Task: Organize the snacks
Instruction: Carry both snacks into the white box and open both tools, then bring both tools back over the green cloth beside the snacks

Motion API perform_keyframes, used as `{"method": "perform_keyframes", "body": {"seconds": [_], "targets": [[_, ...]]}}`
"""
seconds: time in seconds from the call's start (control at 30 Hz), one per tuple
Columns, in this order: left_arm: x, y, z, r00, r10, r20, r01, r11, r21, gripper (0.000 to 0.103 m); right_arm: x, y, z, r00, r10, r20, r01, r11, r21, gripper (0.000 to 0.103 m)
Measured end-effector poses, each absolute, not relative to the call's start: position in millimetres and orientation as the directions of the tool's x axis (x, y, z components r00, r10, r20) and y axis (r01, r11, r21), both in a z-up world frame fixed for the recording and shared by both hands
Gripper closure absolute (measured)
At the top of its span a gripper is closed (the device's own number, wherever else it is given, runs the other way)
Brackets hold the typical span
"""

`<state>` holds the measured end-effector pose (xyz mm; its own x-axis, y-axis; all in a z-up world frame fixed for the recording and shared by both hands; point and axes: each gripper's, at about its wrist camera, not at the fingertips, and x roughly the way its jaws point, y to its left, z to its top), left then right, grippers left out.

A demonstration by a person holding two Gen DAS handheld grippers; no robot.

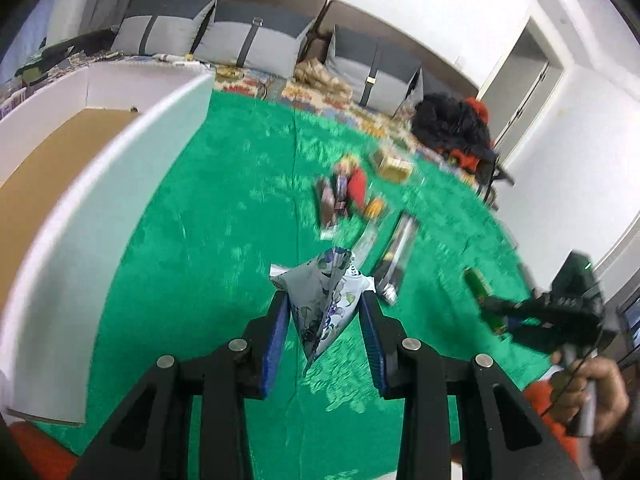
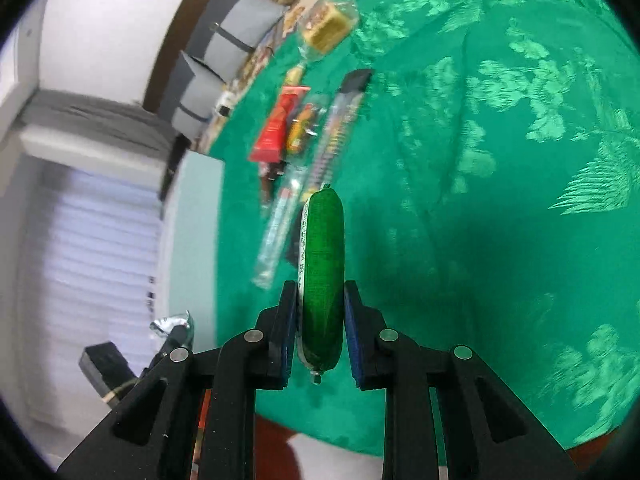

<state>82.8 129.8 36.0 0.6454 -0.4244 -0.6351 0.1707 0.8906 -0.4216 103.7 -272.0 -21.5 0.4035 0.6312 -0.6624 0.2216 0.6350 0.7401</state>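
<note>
My left gripper [image 1: 325, 300] is shut on a white snack packet with purple print [image 1: 326, 300], held above the green cloth [image 1: 200, 240]. My right gripper [image 2: 320, 304] is shut on a green sausage-shaped snack [image 2: 322, 276], upright between the fingers; it also shows at the right of the left wrist view [image 1: 478, 286]. A pile of loose snacks [image 1: 352, 196] lies on the cloth beyond, with a red pack [image 2: 276, 128], long clear-wrapped sticks [image 2: 336, 128] and a gold box [image 2: 328, 28].
A white cardboard box [image 1: 100, 184] with a brown bottom stands at the left of the cloth. Grey cushions [image 1: 248, 40] line the far wall. A dark bag [image 1: 452, 128] lies at the far right.
</note>
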Motion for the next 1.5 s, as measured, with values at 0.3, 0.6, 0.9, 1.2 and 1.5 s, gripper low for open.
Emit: {"method": "perform_keyframes", "body": {"seconds": [0.3, 0.6, 0.9, 1.2, 1.5], "targets": [[87, 237, 126, 0.787, -0.374, -0.492, 0.124, 0.875, -0.467, 0.068, 157, -147, 60, 0.375, 0.769, -0.518, -0.022, 0.566, 0.824, 0.080], [108, 366, 97, 0.769, -0.100, -0.631, -0.139, 0.938, -0.318, 0.068, 220, 73, 100, 0.182, 0.861, -0.475, -0.278, 0.508, 0.815, 0.080], [104, 403, 27, 0.634, 0.079, -0.769, -0.335, 0.925, -0.181, 0.003, 219, 159, 64, 0.177, 0.706, -0.686, -0.378, 0.692, 0.615, 0.047], [76, 340, 54, 0.720, -0.007, -0.694, -0.246, 0.932, -0.265, 0.003, 173, 2, 33, 0.486, 0.361, -0.796, -0.317, 0.922, 0.224, 0.036], [70, 162, 64, 0.676, -0.276, -0.684, 0.103, 0.954, -0.283, 0.002, 86, -225, -32, 0.569, -0.069, -0.819, 0.018, 0.997, -0.072, 0.036]]}}
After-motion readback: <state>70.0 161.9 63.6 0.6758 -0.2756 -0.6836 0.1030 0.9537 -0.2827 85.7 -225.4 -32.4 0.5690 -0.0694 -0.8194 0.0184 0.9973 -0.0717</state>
